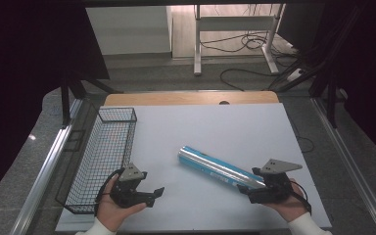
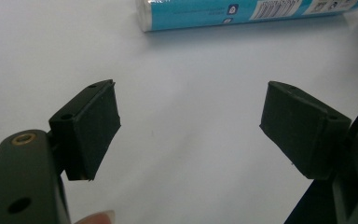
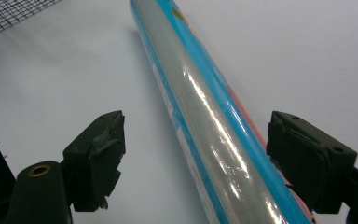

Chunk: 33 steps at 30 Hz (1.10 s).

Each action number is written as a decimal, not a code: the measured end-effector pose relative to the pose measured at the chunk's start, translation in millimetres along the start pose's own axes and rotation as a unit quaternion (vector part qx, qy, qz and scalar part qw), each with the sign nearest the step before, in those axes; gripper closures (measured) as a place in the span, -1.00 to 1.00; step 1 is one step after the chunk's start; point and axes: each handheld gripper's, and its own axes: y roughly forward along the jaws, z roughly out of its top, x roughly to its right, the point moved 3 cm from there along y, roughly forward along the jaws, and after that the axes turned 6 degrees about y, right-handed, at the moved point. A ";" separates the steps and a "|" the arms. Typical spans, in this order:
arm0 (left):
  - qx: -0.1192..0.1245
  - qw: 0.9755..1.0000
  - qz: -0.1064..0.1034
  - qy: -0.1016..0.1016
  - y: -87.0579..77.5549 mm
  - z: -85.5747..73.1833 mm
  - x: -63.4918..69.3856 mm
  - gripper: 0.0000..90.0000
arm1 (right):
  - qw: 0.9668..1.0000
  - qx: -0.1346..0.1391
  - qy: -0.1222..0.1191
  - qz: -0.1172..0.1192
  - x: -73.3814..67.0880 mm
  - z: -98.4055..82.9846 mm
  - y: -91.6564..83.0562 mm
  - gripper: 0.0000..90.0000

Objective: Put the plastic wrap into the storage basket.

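One long roll (image 1: 220,169), lying slantwise near counter's (image 1: 200,127) front right corner. Probably light, stiff, slick in glossy wrap; best pinched across near end. Right gripper (image 3: 193,158) jaws apart astride it, one pad close. Left gripper (image 2: 189,126) jaws apart, empty.

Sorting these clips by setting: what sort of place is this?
Probably a lab or workshop data-collection station: a white-topped table with a wire basket, dark curtains at the sides, loose cables on the floor beyond.
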 end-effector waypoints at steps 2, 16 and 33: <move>0.000 1.000 -0.001 0.000 0.0 0.1 0.0 -0.57 | 1.000 -0.002 0.001 -0.001 0.3 0.0 -0.1 -0.55; -0.002 1.000 0.000 0.005 1.0 -0.5 0.4 -0.57 | 1.000 -0.007 0.002 -0.019 3.8 4.0 -4.9 -0.52; -0.009 1.000 0.003 0.001 5.9 1.4 0.2 -0.57 | 0.999 -0.032 -0.036 -0.021 -1.1 17.1 -6.0 -0.45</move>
